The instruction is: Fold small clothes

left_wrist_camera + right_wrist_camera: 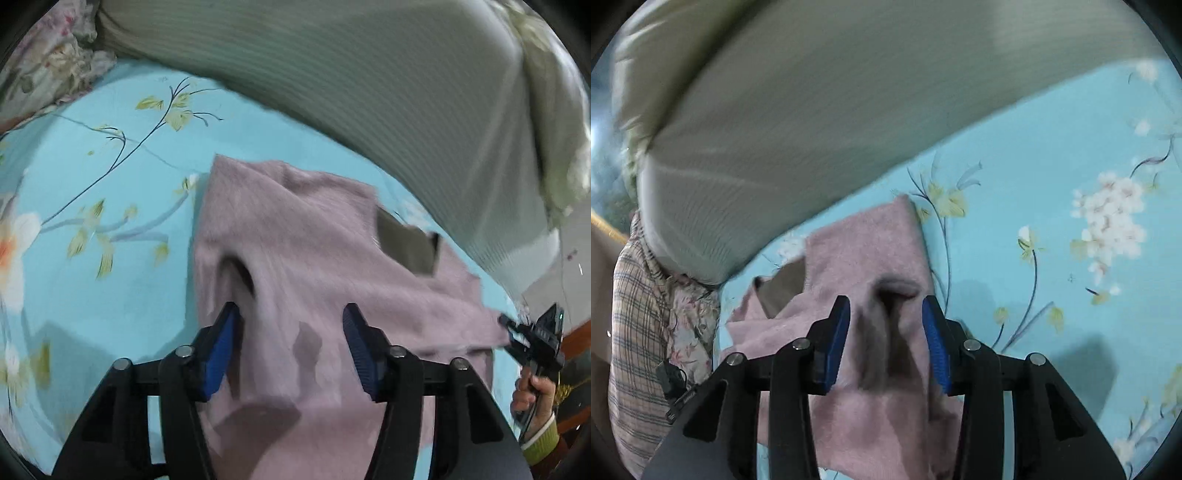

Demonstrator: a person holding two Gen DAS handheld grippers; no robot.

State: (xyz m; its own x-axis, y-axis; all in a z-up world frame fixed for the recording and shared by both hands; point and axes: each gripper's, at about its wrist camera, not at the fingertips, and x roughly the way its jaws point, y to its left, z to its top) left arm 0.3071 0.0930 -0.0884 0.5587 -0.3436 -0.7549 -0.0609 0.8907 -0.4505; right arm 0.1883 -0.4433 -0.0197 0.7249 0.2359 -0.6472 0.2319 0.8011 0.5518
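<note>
A fuzzy mauve sweater point(295, 236) lies partly folded on a light-blue floral bedsheet point(103, 177); a grey-brown patch point(406, 243) shows at its right. My left gripper point(291, 321) is open just above the sweater's near part, blue pads either side of a fold. In the right wrist view the same sweater point(864, 243) lies under my right gripper point(886, 314), which is open with the cloth bunched between its fingers point(934, 332). The right gripper point(532, 336) also shows in the left wrist view at the sweater's right corner.
A large grey-green ribbed blanket or cushion point(369, 92) lies behind the sweater and also fills the upper left of the right wrist view point(794, 110). Floral bedding point(48, 59) sits at the far left. A plaid cloth point(639, 314) lies at the bed's edge.
</note>
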